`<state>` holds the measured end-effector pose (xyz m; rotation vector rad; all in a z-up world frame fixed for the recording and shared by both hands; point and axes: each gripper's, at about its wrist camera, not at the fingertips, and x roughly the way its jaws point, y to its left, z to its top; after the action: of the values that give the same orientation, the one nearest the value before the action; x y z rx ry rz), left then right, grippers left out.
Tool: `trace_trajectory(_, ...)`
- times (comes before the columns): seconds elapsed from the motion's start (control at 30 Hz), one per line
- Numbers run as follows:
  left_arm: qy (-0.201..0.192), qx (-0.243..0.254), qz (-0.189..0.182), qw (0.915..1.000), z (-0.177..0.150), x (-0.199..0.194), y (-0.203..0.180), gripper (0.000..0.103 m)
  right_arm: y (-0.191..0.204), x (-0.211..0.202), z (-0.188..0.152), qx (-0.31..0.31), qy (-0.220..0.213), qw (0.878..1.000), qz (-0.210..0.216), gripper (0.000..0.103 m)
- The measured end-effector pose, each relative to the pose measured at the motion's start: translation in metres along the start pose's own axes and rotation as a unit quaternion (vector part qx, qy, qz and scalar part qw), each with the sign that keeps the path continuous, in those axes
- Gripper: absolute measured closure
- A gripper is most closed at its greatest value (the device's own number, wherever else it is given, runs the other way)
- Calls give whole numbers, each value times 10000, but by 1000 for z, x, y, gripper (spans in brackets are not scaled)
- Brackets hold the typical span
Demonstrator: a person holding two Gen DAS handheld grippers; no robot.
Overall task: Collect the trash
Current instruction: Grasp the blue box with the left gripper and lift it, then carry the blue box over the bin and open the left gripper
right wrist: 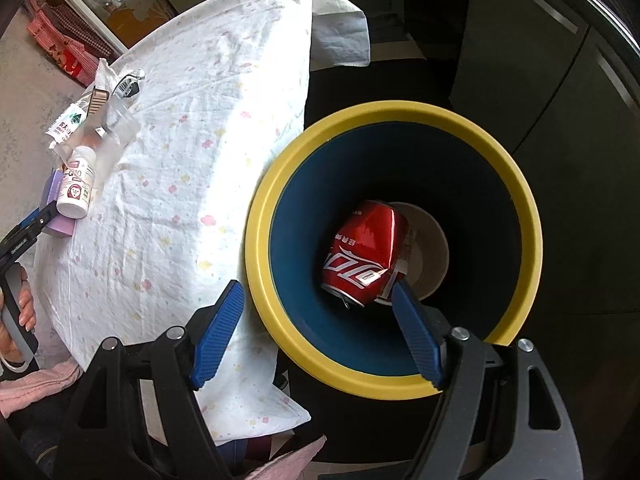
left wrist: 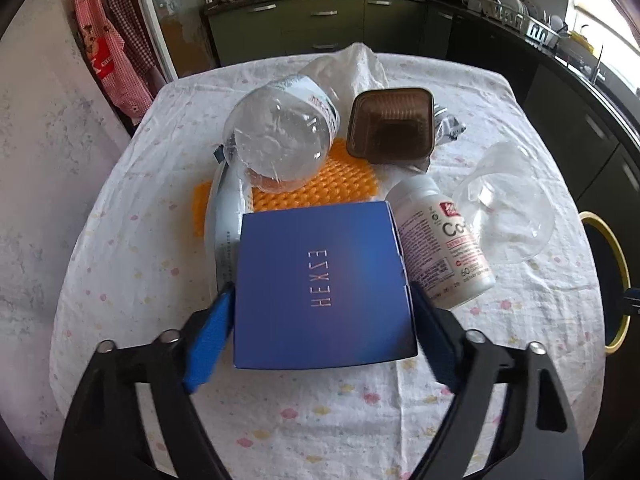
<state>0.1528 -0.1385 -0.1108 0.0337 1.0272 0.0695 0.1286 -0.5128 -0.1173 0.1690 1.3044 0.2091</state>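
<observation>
L gripper [left wrist: 322, 312] clamps the blue box [left wrist: 322, 284] near the table's front edge, pads on both sides. Still left on the floral cloth [left wrist: 120, 240]: clear bottle [left wrist: 280, 136], brown tub [left wrist: 392, 124], pill bottle [left wrist: 444, 240]. R gripper [right wrist: 318, 334] gapes empty over the yellow-rimmed bin [right wrist: 394, 114], right of table; red can [right wrist: 366, 256] already in. Kitchen cabinets [left wrist: 320, 28] far back.

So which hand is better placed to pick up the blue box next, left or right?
Left. The left gripper already straddles the blue box, one finger against each side. The right gripper hangs open and empty over the bin, well away from the box.
</observation>
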Motion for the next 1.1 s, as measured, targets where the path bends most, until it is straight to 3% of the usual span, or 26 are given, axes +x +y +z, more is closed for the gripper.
trace_trajectory(0.23, -89, 83, -8, 9999, -7, -4, 5, 27, 2, 3, -1, -12, 18, 10000, 36, 31)
trace_trajectory(0.43, -133, 254, -142, 9995, -19, -29, 18, 27, 8, 3, -2, -64, 43, 10000, 29, 31)
trace_trajectory(0.57, -285, 487, -310, 9979, -26, -59, 19, 27, 10, 1, -4, -77, 42, 10000, 9, 31)
trace_trajectory(0.7, -417, 797, -719, 9933, -24, -87, 6, 27, 7, -8, -8, -28, -36, 10000, -33, 31)
trace_trajectory(0.87, -494, 1392, -1342, 9799, -18, -104, -44, 27, -7, -27, -20, 149, -203, 9996, -132, 31)
trace_trajectory(1.1, -241, 2173, -2320, 9478, -1, -98, -162, 27, -46, -52, -52, 565, -374, 9972, -324, 31)
